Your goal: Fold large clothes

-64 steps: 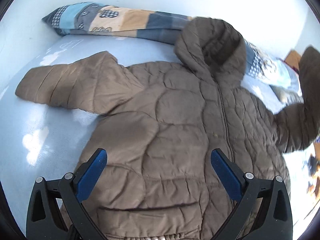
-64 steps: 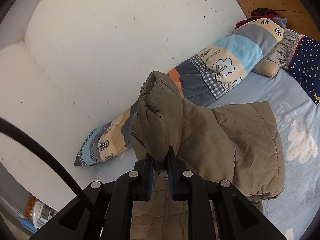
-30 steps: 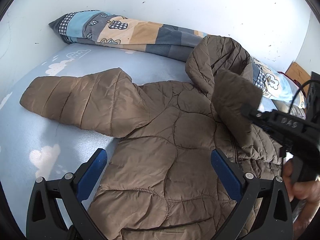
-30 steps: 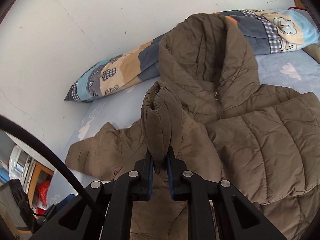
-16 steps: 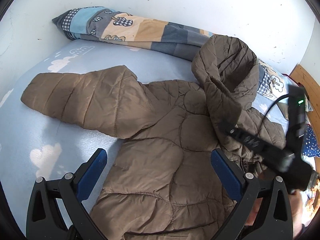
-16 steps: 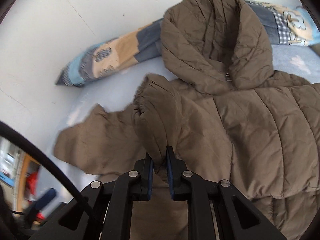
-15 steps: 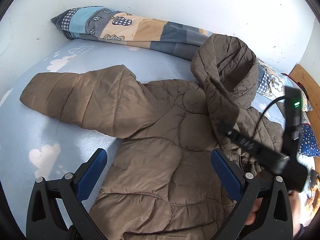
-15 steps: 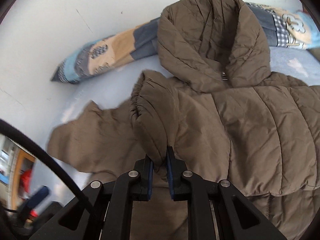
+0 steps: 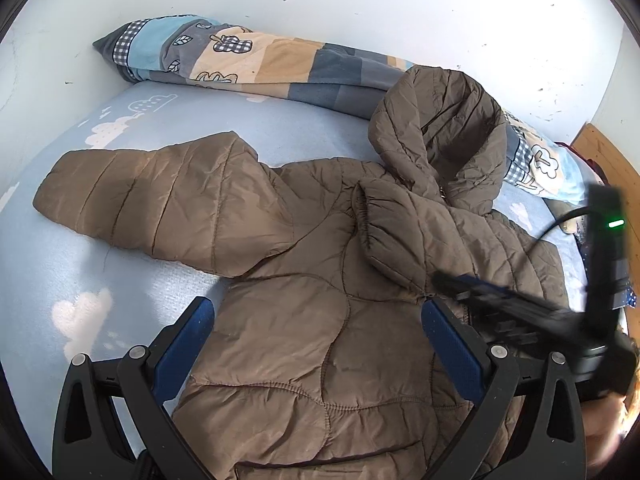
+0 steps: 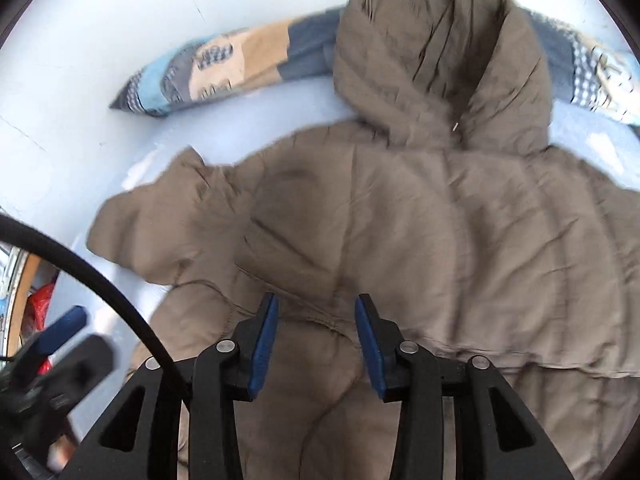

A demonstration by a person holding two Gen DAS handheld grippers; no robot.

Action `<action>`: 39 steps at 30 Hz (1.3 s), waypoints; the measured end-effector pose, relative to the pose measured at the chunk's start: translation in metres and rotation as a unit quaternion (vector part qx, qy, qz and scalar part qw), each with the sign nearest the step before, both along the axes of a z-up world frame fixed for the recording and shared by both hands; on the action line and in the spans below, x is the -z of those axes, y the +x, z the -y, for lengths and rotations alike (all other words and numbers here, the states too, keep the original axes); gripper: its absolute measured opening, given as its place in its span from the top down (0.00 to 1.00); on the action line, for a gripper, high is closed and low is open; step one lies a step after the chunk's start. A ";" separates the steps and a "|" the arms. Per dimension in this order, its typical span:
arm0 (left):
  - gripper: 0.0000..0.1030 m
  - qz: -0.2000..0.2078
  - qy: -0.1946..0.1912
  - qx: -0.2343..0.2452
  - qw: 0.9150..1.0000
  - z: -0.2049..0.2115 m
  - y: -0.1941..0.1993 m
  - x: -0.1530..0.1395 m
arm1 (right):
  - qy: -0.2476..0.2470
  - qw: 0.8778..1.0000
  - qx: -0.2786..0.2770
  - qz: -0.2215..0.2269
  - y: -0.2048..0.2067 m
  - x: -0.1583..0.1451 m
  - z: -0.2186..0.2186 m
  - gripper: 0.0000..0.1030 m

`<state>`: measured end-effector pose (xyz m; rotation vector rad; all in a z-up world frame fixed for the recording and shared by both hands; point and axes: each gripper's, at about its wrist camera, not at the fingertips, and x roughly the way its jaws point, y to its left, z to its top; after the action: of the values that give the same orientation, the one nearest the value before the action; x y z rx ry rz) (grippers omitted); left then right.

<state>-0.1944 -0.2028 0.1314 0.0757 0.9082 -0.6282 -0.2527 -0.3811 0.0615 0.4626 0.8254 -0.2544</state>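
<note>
A brown quilted hooded jacket (image 9: 312,312) lies face up on the blue bed; it also shows in the right wrist view (image 10: 420,220). Its right sleeve (image 9: 412,232) lies folded across the chest, cuff near the collar. Its left sleeve (image 9: 152,196) stretches out to the left. The hood (image 9: 444,136) rests against the rolled blanket. My left gripper (image 9: 316,344) is open and empty above the jacket's lower front. My right gripper (image 10: 316,332) is open and empty just above the folded sleeve; it also shows in the left wrist view (image 9: 492,304).
A rolled patchwork blanket (image 9: 260,64) lies along the white wall behind the jacket. The blue sheet (image 9: 72,280) with white clouds shows to the left. A wooden headboard (image 9: 608,156) is at the far right. The bed's edge and floor clutter (image 10: 36,304) lie at the left.
My right gripper carried the right sleeve across the jacket's chest, then opened and let it go. The sleeve now lies flat on the chest. My left gripper stayed open over the hem.
</note>
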 end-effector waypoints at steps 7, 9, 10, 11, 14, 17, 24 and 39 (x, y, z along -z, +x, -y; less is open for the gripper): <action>0.00 0.010 -0.006 0.003 1.000 -0.003 -0.002 -0.006 | -0.027 0.996 0.081 0.031 -0.066 -0.037 0.042 0.47; 0.00 0.015 -0.005 0.004 1.000 -0.002 -0.003 -0.007 | -0.054 0.991 0.121 0.009 -0.084 -0.033 0.064 0.47; 0.00 0.016 -0.005 0.005 1.000 -0.001 -0.003 -0.007 | -0.065 0.988 0.139 0.000 -0.091 -0.030 0.075 0.47; 0.00 0.014 -0.005 0.007 1.000 0.000 -0.003 -0.007 | -0.064 0.985 0.157 -0.006 -0.099 -0.025 0.089 0.47; 0.00 0.011 -0.003 0.013 1.000 0.004 -0.004 -0.005 | -0.038 0.977 0.211 -0.021 -0.118 -0.005 0.127 0.47; 0.00 0.016 0.005 0.021 1.000 0.008 -0.005 -0.002 | 0.016 0.971 0.237 -0.039 -0.136 0.022 0.159 0.48; 0.00 0.013 0.014 0.025 1.000 0.013 -0.004 0.004 | -0.007 0.969 0.228 -0.092 -0.119 0.041 0.156 0.46; 0.00 -0.023 0.115 0.037 0.992 0.039 0.011 0.052 | -0.108 0.983 0.103 -0.107 -0.039 0.019 0.041 0.44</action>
<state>-0.1834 -0.2419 0.0790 0.3037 1.0230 -0.5934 -0.2913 -0.4221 0.0425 0.3189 0.9484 -0.5889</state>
